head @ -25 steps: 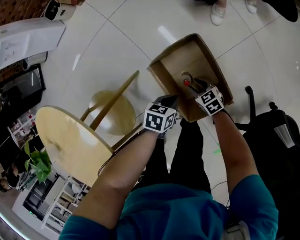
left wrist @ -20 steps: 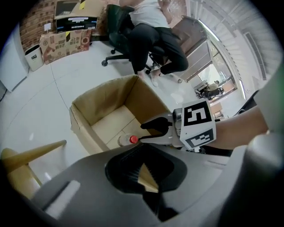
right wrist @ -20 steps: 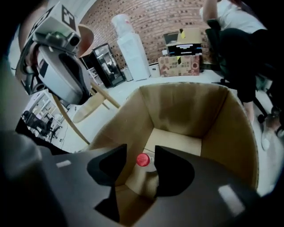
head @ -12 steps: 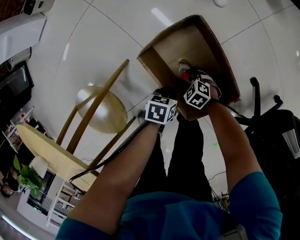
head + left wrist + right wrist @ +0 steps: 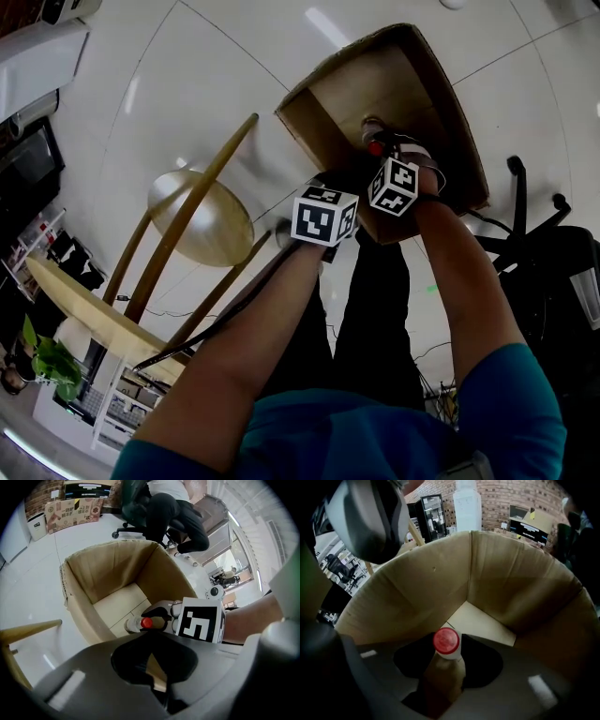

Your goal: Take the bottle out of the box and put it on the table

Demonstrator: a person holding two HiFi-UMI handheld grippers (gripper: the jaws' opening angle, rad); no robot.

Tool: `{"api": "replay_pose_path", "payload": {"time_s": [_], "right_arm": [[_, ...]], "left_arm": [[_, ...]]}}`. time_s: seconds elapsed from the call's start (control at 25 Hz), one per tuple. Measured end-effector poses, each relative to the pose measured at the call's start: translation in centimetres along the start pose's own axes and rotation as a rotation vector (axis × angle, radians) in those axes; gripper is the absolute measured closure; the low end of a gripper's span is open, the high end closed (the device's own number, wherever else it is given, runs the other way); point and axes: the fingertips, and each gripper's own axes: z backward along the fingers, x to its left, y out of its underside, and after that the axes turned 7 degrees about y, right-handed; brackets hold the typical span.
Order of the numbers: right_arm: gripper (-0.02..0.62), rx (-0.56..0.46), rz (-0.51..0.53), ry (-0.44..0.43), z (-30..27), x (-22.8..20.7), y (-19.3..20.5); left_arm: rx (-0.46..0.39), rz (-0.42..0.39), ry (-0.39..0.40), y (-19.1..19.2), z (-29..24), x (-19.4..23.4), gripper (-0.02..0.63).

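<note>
An open cardboard box (image 5: 342,89) stands on the white floor. A bottle with a red cap (image 5: 374,147) is inside it, near the front wall. My right gripper (image 5: 389,157) reaches down into the box. In the right gripper view the bottle (image 5: 446,667) sits between the jaws, cap up, and the jaws are closing on its body. The left gripper view shows the bottle (image 5: 133,623) between the right gripper's fingers (image 5: 157,612). My left gripper (image 5: 326,186) is at the box's near rim, with a strip of cardboard (image 5: 151,666) pinched in its narrow slit.
A round wooden table (image 5: 89,305) with slanted legs and a disc base (image 5: 202,220) stands left of the box. A black office chair (image 5: 539,239) is at the right. A potted plant (image 5: 42,361) and shelves lie at the lower left. Another cardboard box (image 5: 75,513) sits far off.
Both grippers have sunk toward the box. The right one has rolled and gone deeper inside, round the bottle. The table has slid left in the view.
</note>
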Motion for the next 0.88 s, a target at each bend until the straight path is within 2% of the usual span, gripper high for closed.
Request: {"api": "replay_pose_path", "payload": {"time_s": [0.2, 0.4, 0.56, 0.76, 0.88], "right_arm": [[0.443, -0.009, -0.016, -0.004, 0.6, -1.2, -0.2], [0.445, -0.005, -0.025, -0.026, 3.7, -1.1, -1.0], [0.445, -0.019, -0.064, 0.0, 7.8, -2.3, -2.5], [0.445, -0.033, -0.13, -0.015, 15.4, -1.9, -4.6], [0.445, -0.048, -0.118, -0.022, 18.9, -5.2, -6.1]], "left_arm": [[-0.016, 0.005, -0.01, -0.5, 0.2, 0.5, 0.604], [-0.039, 0.006, -0.002, -1.1, 2.5, -1.5, 0.604], [-0.085, -0.034, 0.0, -3.8, 5.7, -4.0, 0.604], [-0.131, -0.094, 0.009, -7.1, 11.8, -9.5, 0.604], [-0.189, -0.106, -0.003, -11.5, 14.2, -11.8, 0.604]]}}
